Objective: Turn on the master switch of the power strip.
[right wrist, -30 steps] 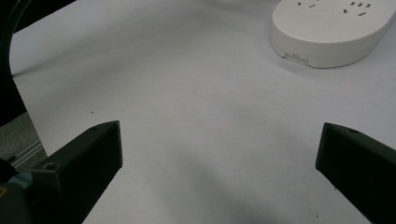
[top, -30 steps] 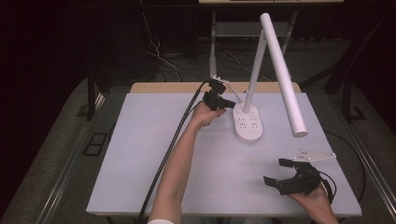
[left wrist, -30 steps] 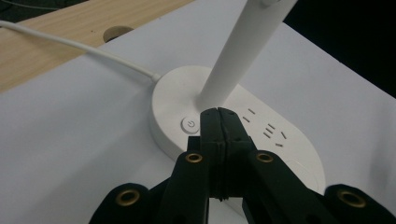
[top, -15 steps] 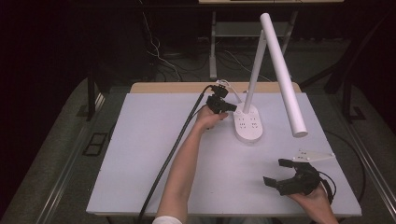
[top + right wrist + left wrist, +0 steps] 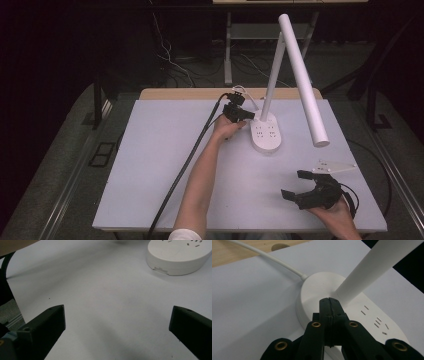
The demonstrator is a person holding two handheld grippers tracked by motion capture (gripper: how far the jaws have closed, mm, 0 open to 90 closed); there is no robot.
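- No brand or readable writing on the lamp (image 5: pixel 295 75) — its oval base (image 5: pixel 266 136) bears just rows of socket slots.
- Base's long axis runs away from the left claw (image 5: pixel 329 300) tip toward the person's side; lamp head (image 5: pixel 303 80) slants down that way too.
- Left claw: jaws pressed together, holding nothing, tip at the stem's foot.
- Right claw (image 5: pixel 294 184): jaws spread wide, empty, well apart from the base on the counter (image 5: pixel 150 160).

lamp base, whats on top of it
On the lamp base: the white lamp stem, socket slots, and the left gripper, jaws shut, at the stem's foot. The jaws cover the spot beneath them.
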